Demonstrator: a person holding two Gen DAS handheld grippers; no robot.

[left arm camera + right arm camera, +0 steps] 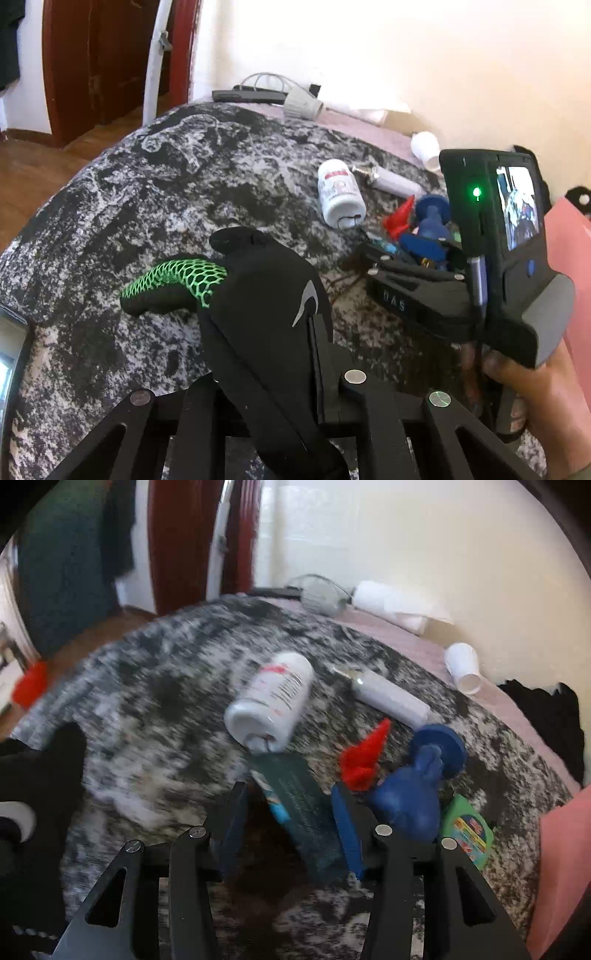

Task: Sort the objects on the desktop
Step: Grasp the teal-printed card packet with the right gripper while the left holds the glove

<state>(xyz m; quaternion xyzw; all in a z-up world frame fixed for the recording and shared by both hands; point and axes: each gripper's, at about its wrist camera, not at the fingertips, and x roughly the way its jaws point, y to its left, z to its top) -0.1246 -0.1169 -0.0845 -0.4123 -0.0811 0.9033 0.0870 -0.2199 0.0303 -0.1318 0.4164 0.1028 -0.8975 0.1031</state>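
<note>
Black glove (258, 295) in left gripper (273, 332) above mottled table (147, 192)

Cream wall (424, 55) behind, bright daylight. Dark red-brown door (99, 62) at left, wood floor (26, 173). Table (177, 177) has black-white marbled cover.

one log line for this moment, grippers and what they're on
left gripper: shut on glove | right gripper: open around dark packet | bottle: lying on table
</note>
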